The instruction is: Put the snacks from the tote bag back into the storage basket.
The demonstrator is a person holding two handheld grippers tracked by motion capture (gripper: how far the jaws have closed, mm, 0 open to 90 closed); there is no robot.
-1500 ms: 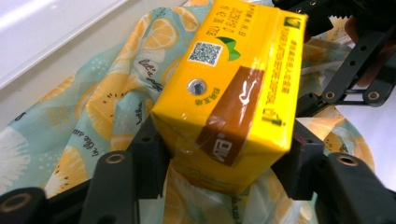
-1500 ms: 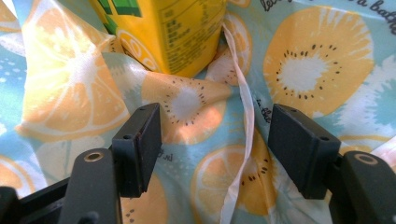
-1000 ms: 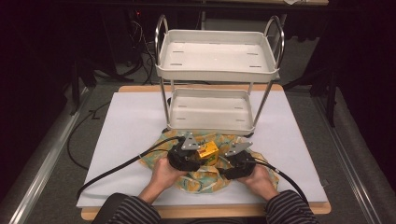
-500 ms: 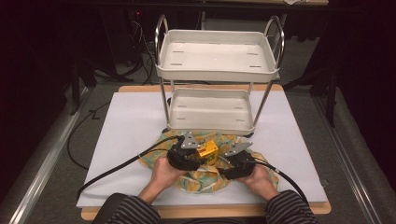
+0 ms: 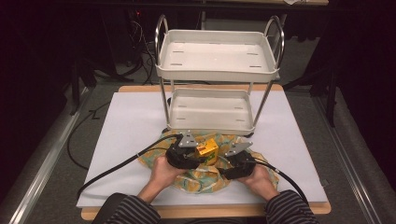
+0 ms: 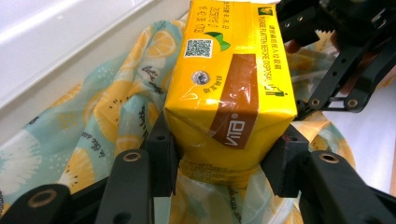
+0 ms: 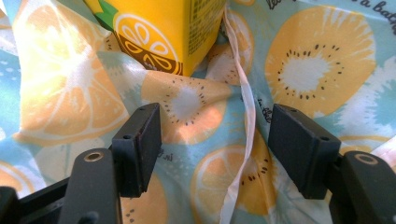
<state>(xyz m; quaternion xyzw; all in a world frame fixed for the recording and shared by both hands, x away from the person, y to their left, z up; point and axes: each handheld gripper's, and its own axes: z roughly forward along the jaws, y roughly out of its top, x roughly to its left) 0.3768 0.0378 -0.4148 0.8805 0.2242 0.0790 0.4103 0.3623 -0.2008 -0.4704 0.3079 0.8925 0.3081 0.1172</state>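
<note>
The left gripper (image 6: pixel 226 154) holds the yellow drink carton (image 6: pixel 231 79) by its lower end, both pads pressed on its sides. The carton shows "VITA" upside down on a brown band, a QR code and small print too fine to read. It lies on the fruit-print cloth (image 5: pixel 205 175), just in front of the white two-shelf rack (image 5: pixel 212 109). The right gripper (image 7: pixel 215 149) stands open over the cloth, its pads apart and holding nothing; writing on the cloth is cut off.
</note>
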